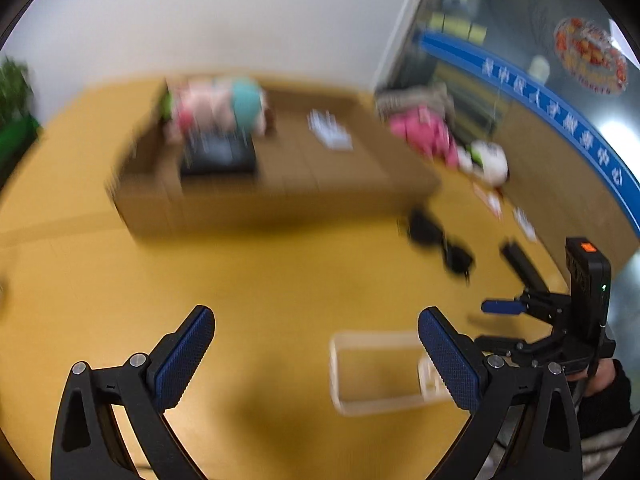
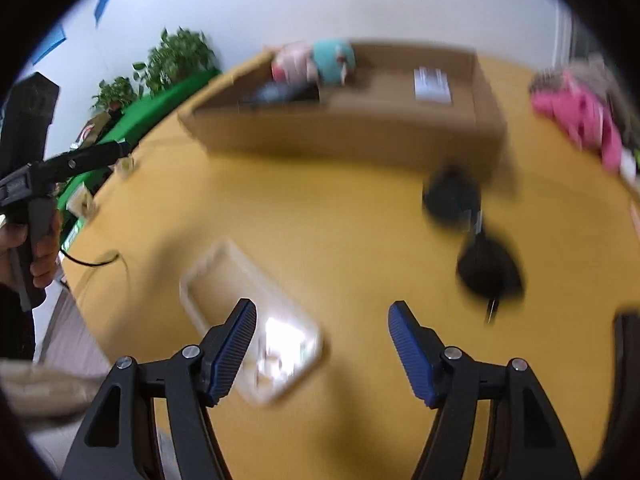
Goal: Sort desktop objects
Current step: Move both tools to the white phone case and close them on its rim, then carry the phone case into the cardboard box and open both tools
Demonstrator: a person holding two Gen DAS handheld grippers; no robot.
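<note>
Both views are blurred by motion. My left gripper (image 1: 316, 316) is open and empty above the yellow tabletop (image 1: 200, 264). A clear plastic tray (image 1: 372, 372) lies just beyond its right finger. My right gripper (image 2: 323, 312) is also open with nothing between its pads; the same tray (image 2: 248, 320) lies under its left finger. Black sunglasses (image 2: 472, 240) lie ahead and to the right, apart from both grippers. They also show as sunglasses (image 1: 440, 240) in the left wrist view. The right gripper (image 1: 490, 322) appears at the right edge of that view.
A long cardboard box (image 1: 260, 168) at the back holds plush toys (image 1: 216, 104), a black case (image 1: 218, 156) and a white label (image 2: 432, 84). Pink cloth (image 1: 428, 132) and a white round item (image 1: 488, 160) lie at the right. A hand (image 2: 40, 248) holds the left gripper (image 2: 116, 150). Plants (image 2: 176, 60) stand behind.
</note>
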